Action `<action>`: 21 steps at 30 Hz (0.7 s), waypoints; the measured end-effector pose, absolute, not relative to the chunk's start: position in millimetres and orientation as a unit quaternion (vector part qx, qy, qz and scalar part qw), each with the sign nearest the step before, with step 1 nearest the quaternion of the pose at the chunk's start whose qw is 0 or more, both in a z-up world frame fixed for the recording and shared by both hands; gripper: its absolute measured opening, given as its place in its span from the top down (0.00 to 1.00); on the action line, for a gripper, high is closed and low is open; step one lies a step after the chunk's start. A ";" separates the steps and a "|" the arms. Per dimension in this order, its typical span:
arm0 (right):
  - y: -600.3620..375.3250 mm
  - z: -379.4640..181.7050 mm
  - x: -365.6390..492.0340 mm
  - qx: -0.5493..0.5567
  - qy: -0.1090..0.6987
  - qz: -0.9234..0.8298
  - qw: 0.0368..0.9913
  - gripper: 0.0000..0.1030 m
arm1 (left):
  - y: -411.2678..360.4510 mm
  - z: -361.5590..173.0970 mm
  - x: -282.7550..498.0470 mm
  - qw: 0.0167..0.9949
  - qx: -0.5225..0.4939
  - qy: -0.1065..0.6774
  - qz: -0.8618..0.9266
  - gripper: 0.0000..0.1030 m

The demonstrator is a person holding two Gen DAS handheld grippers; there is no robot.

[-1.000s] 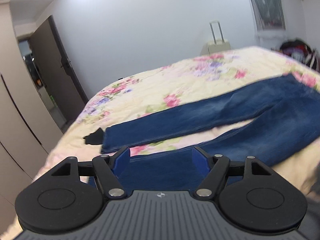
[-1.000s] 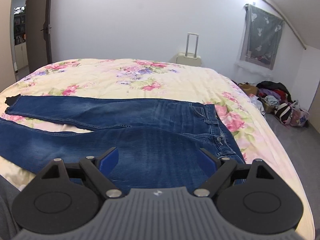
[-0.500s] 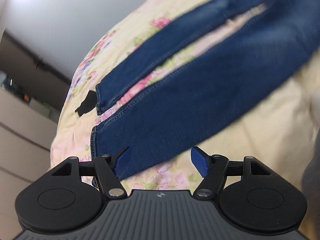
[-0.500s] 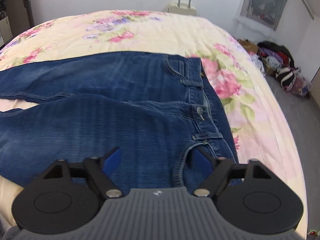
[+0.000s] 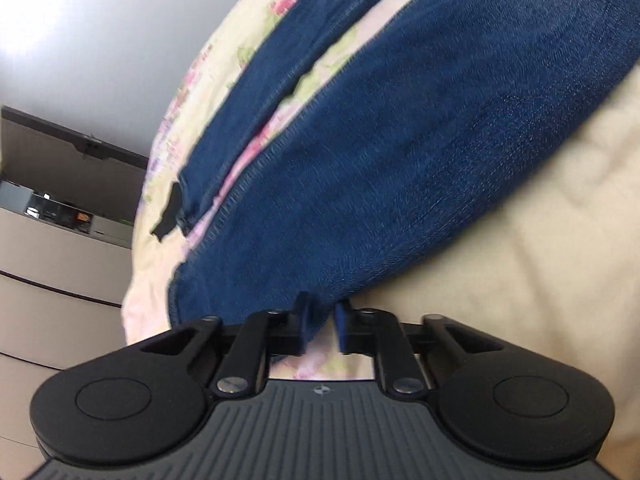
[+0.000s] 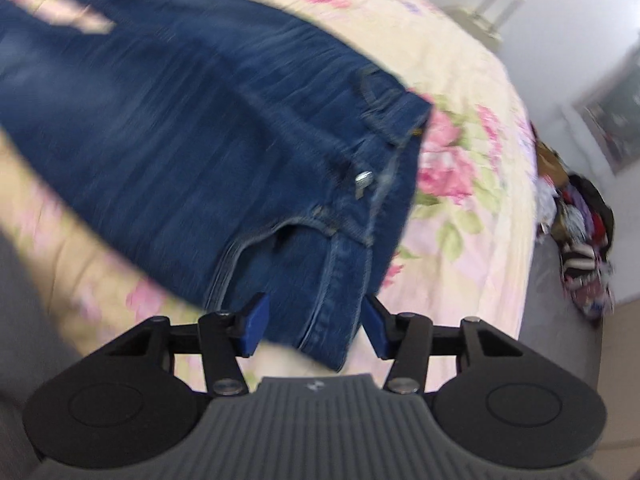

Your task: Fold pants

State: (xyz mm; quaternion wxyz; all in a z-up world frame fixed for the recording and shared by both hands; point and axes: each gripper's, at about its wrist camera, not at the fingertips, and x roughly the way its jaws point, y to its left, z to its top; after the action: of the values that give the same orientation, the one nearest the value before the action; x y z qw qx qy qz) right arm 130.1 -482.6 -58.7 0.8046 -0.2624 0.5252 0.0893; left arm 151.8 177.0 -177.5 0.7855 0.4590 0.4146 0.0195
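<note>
Both tongs dropped to jeans [image 6: 192,128] spread on floral bed [image 6: 460,200]: left tongs [image 5: 322,322] just closed, clamped on leg edge, lower-centre; right tongs [image 6: 314,326] closing, apart, straddling waistband corner; denim soft, heavyish, pinch thick seams.

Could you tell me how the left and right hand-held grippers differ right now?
The left hand-held gripper has just closed, pinching the near edge of a jeans leg; the right hand-held gripper is wider, jaws just closing around the waistband corner, pads apparently not pressing yet. Both have blue pads and point down at the bed.
</note>
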 end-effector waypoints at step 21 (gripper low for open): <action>-414.2 -136.5 120.9 -0.361 0.458 0.289 0.759 0.53 | 158.7 -89.5 189.9 0.846 0.307 0.411 0.144 0.97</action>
State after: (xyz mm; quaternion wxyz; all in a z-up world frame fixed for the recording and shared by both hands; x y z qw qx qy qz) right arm 120.9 -414.2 -136.5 0.7592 -0.3611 0.4577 0.2893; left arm 189.9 158.7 -89.5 0.8462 0.3071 0.4112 0.1437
